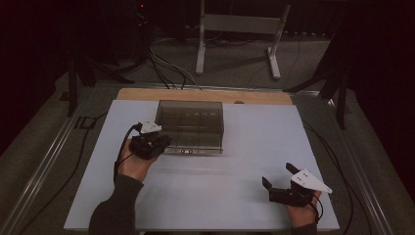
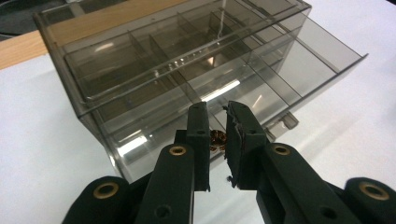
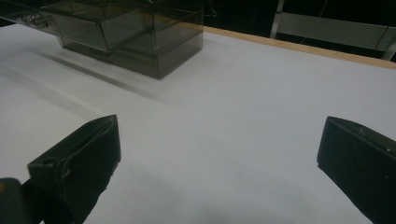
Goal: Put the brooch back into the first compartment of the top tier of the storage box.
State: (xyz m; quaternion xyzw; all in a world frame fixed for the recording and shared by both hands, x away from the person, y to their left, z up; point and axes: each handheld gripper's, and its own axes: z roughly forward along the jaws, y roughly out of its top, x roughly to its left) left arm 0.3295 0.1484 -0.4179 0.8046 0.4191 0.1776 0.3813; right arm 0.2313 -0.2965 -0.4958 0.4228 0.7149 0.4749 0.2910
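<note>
Now your left gripper [image 2: 216, 140] is nearly closed, its jaws pinching a small brass-coloured piece [image 2: 216, 139] just above the smoky plastic organiser box [image 1: 191, 125], whose drawer [image 2: 243, 88] is pulled out toward you. Your right gripper [image 1: 278, 180] rests low near the table's front right corner, jaws spread wide and holding nothing, well apart from the box. Both work over a white sheet [image 1: 244, 161] covering a wooden table [image 1: 205, 95]. Beyond it lie grey floor, trailing cables [image 1: 166, 68] and a metal stand [image 1: 240, 34] against a dark room.

Drawer box [image 1: 191, 126] on table [image 1: 244, 196] — far-left.
</note>
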